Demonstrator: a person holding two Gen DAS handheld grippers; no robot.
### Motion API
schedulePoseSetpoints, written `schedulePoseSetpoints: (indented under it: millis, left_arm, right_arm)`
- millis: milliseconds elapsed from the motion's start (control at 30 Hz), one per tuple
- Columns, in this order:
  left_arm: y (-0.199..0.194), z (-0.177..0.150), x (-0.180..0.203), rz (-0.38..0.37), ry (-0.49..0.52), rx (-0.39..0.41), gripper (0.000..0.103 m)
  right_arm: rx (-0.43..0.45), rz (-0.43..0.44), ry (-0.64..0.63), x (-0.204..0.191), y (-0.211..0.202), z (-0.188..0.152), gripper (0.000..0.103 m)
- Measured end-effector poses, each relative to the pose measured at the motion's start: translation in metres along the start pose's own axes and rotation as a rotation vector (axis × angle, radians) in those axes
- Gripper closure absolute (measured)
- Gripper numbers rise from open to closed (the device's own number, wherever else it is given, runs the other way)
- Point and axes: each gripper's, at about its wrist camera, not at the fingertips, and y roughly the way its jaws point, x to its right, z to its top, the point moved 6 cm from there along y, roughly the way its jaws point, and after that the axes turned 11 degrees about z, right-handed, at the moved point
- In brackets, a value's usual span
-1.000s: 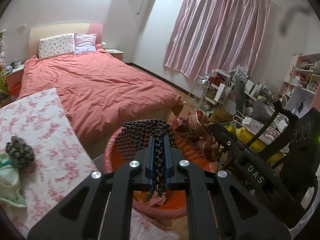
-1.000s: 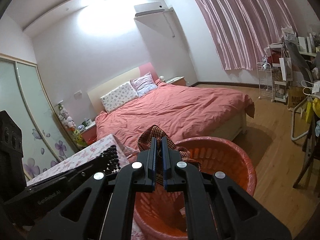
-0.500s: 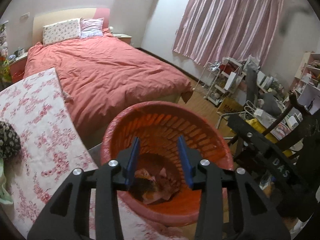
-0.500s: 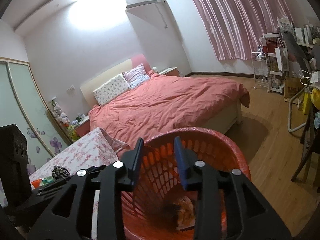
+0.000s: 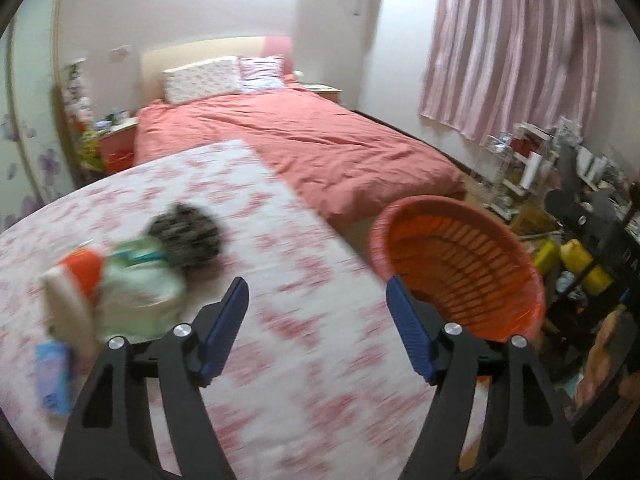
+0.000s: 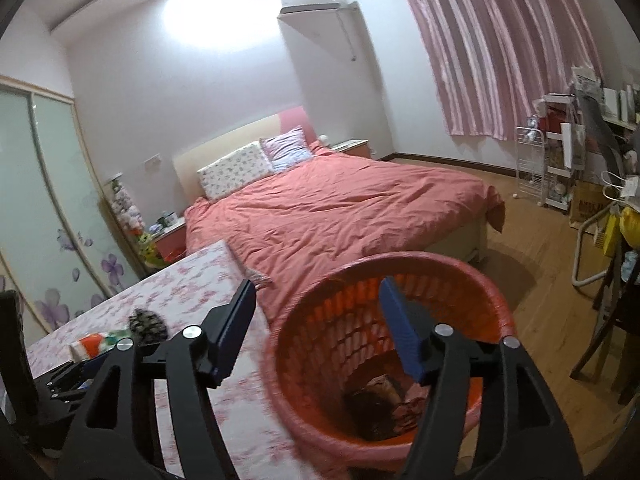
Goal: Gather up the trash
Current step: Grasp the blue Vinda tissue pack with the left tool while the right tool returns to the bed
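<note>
My left gripper (image 5: 316,292) hovers over the floral table (image 5: 280,360), its jaws opening with nothing between them. To its left lies a blurred heap: a dark patterned cloth (image 5: 185,234), a pale green item (image 5: 140,280), an orange-and-white pack (image 5: 76,276) and a blue pack (image 5: 54,376). The red basket (image 5: 460,264) stands right of the table. My right gripper (image 6: 318,292) is above the basket rim (image 6: 400,260), jaws opening and empty. Dark and reddish crumpled cloths (image 6: 384,404) lie in the basket's bottom. The heap on the table (image 6: 132,330) shows small at the left there.
A bed with a coral quilt (image 6: 340,208) stands behind the table and basket. Cluttered shelves, a white rack (image 6: 532,168) and chair legs (image 6: 600,320) crowd the right side. Wooden floor (image 6: 540,300) lies right of the basket. The left gripper's black body (image 6: 24,380) shows at lower left.
Both grippers let go of their cloths, which dropped into the basket, and their jaws spread apart. The left gripper swung left from the basket to over the table.
</note>
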Motion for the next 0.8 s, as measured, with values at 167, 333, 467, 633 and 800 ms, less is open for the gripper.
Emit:
schedulePoseSetpoints:
  millis: [167, 333, 467, 633, 800]
  left_arm:
    - [-0.023, -0.016, -0.066, 0.119, -0.062, 0.011, 0.026]
    - [-0.034, -0.039, -0.142, 0.265, -0.134, -0.003, 0.019]
    - [-0.031, -0.063, -0.194, 0.347, -0.193, -0.053, 0.018]
    - [-0.024, -0.082, -0.223, 0.357, -0.231, -0.096, 0.018]
    - [-0.007, -0.088, -0.227, 0.357, -0.231, -0.137, 0.018]
  right_arm:
    - [-0.039, 0.055, -0.033, -0.034, 0.006, -0.011, 0.035]
    - [-0.099, 0.118, -0.072, -0.075, 0.018, -0.031, 0.035]
    - [-0.147, 0.155, -0.097, -0.103, 0.025, -0.050, 0.035]
    - [-0.204, 0.185, -0.142, -0.135, 0.034, -0.073, 0.035]
    - [-0.244, 0.203, -0.165, -0.157, 0.040, -0.088, 0.035]
